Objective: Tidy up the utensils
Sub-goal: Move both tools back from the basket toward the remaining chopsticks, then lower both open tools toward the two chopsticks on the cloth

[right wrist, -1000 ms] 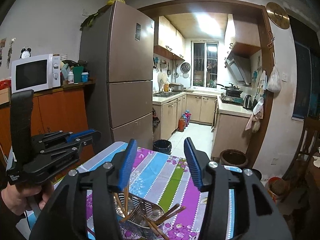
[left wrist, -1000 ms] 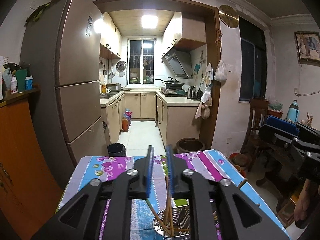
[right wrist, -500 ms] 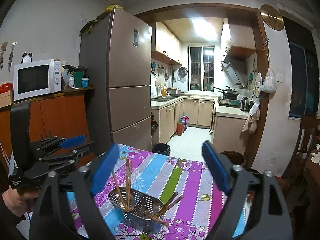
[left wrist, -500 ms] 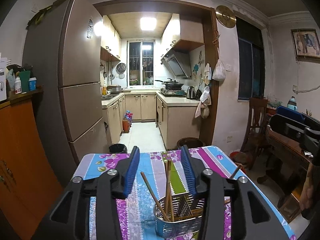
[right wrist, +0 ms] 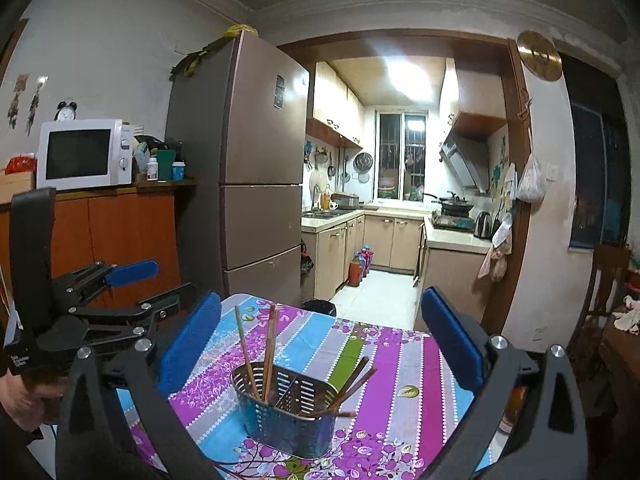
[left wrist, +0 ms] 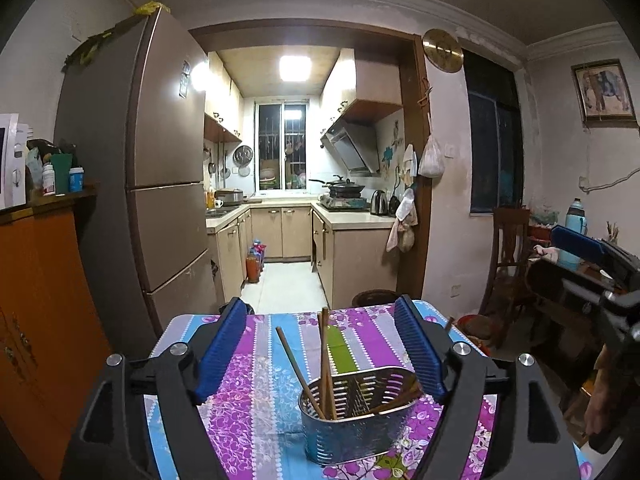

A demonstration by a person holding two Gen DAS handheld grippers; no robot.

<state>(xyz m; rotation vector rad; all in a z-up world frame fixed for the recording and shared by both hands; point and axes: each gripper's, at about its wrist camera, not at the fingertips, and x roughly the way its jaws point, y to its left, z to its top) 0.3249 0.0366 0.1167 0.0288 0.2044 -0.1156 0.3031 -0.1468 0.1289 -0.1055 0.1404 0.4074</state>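
A perforated metal utensil caddy stands on the table with the striped floral cloth. Wooden chopsticks stand upright in its left compartment. More chopsticks lean in its right one. My left gripper hovers just short of the caddy, its jaws opening. The upright chopsticks show in the gap, clear of both blue pads. My right gripper is likewise opening, very wide, and holds nothing. The left gripper also shows at the left edge of the right wrist view.
A tall brown fridge and an orange cabinet with a microwave stand to the left. A wooden chair and a cluttered side table are to the right. A dark bin sits beyond the table's far edge. A hand grips the left tool.
Both grippers have opened wide and drawn back from the caddy. The chopsticks that stood between their pads now rest free in the caddy.
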